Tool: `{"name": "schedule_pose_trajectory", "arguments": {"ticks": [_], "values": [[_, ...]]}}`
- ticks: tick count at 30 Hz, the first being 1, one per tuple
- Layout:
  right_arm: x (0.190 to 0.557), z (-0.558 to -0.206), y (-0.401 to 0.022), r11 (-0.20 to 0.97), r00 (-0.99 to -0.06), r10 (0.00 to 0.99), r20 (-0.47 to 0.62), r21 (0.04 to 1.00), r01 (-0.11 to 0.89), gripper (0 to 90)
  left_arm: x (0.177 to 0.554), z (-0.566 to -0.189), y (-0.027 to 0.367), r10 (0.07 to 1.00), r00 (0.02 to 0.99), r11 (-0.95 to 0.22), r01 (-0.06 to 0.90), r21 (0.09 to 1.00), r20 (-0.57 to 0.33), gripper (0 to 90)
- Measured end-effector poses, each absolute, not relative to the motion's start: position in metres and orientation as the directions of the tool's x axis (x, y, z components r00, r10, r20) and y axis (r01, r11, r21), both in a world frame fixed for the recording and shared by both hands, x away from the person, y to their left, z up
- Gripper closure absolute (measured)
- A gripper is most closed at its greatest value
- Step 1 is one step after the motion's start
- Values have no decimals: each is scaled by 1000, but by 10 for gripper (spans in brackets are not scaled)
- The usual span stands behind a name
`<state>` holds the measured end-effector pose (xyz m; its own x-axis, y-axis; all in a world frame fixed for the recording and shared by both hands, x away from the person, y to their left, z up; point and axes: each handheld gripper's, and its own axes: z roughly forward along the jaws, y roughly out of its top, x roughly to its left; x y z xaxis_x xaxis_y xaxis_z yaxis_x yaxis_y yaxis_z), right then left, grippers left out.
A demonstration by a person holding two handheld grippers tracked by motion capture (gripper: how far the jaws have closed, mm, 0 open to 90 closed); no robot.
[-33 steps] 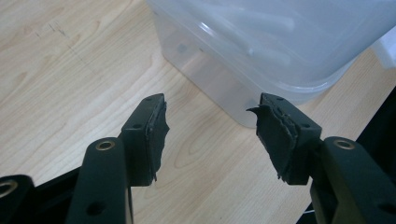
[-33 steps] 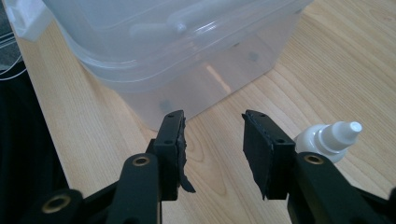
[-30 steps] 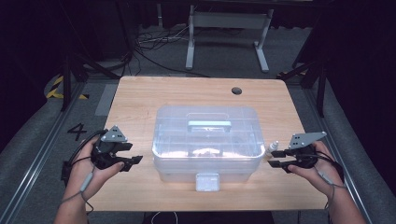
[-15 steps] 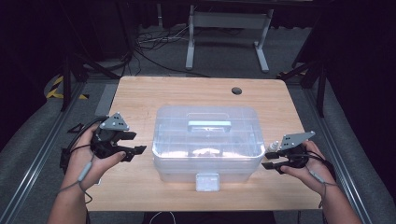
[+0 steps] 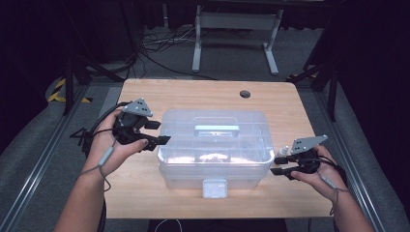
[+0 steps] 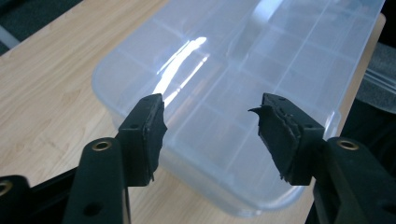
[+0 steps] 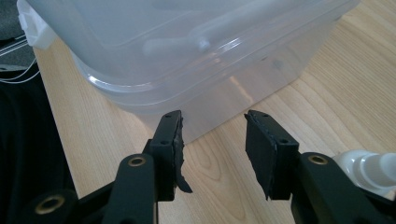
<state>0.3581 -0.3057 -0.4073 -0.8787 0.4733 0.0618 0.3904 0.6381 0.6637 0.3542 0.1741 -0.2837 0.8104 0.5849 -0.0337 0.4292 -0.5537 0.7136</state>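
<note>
The wooden surface (image 5: pixel 145 193) carries one big thing, a clear plastic storage box (image 5: pixel 215 147), set square in the middle with its front latch (image 5: pixel 214 188) facing us, which puts the clasp within easy reach and leaves bare wood on either side for our hands. Its lid (image 6: pixel 261 60) is on, with a handle (image 5: pixel 216 129) lying flat along the top; through the lid we make out divider lines, but what lies in the compartments is too hazy to tell.

We hold the left tongs (image 5: pixel 155 132) raised at the box's left end, tips just over the lid's edge. Its jaws have just been opening a little and stand wide with nothing between them (the lid shows beyond the gap in the left gripper view). The right tongs (image 5: pixel 277 163) sit low beside the box's right end, jaws also apart and empty, aimed at the side wall (image 7: pixel 224 100) under the rim. We judge the two are flanking the box to get at it from both ends, likely to steady it or free the lid.
</note>
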Motion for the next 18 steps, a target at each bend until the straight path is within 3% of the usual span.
{"name": "schedule_pose_trajectory", "arguments": {"ticks": [11,18], "values": [[354,-409,-308,631,-874,482,66,666,399,567,375,-283,133,464,880,-515,360,778,-100,330],[348,-407,-313,618,-865,496,68,672,408,564,385,-291,112,405,913,-587,303,751,-51,306]]}}
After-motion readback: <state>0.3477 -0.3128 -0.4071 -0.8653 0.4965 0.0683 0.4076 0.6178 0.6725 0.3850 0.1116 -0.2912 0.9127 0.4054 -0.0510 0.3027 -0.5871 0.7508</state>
